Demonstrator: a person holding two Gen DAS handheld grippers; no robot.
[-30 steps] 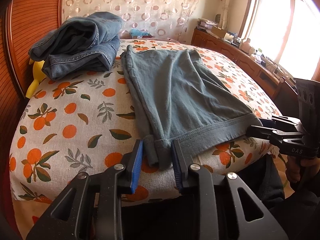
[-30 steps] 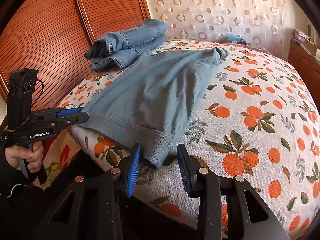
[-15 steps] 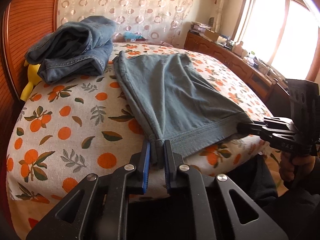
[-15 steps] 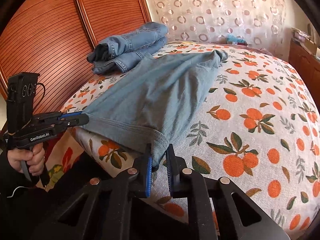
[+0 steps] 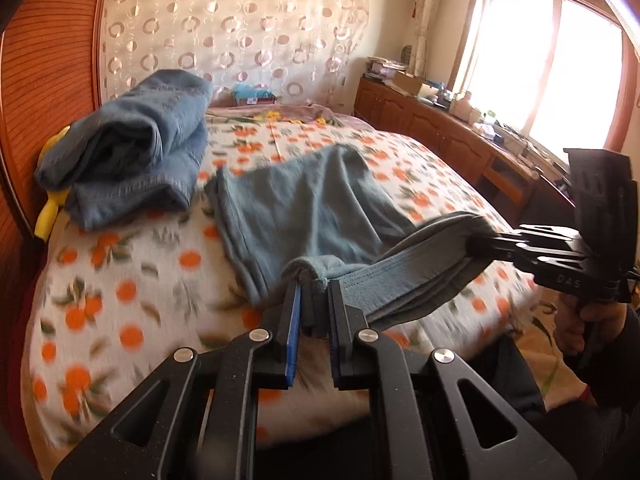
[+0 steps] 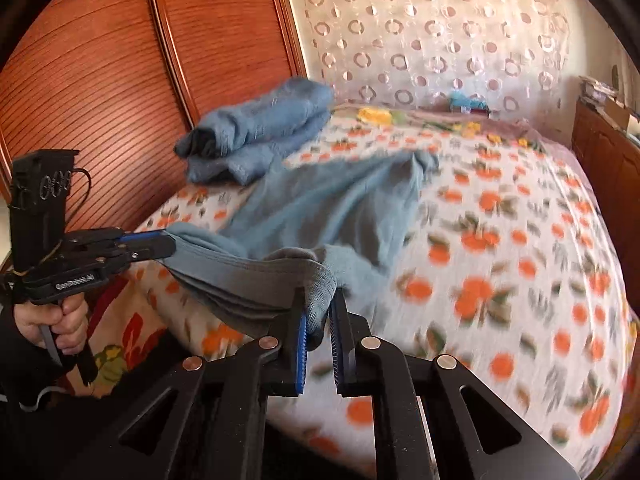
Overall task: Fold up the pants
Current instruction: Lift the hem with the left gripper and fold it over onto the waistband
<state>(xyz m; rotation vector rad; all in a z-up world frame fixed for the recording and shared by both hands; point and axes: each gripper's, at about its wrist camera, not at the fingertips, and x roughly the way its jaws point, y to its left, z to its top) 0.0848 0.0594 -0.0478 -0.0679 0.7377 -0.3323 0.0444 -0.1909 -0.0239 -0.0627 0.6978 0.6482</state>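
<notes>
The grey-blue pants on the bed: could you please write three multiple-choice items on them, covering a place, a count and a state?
1. Where do the folded jeans lie?
A. by the wooden headboard
B. on the floor
C. on the window cabinet

2. How many claws grip the pants' hem?
A. none
B. one
C. two

3. How is the near hem?
A. flat on the bedspread
B. lifted off it
C. rolled into a ball

Key: 1 A, the folded jeans rest beside the headboard. 2 C, the left claw and right claw each pinch a corner of the pants. 3 B, the hem hangs stretched between both claws above the bedspread.
</notes>
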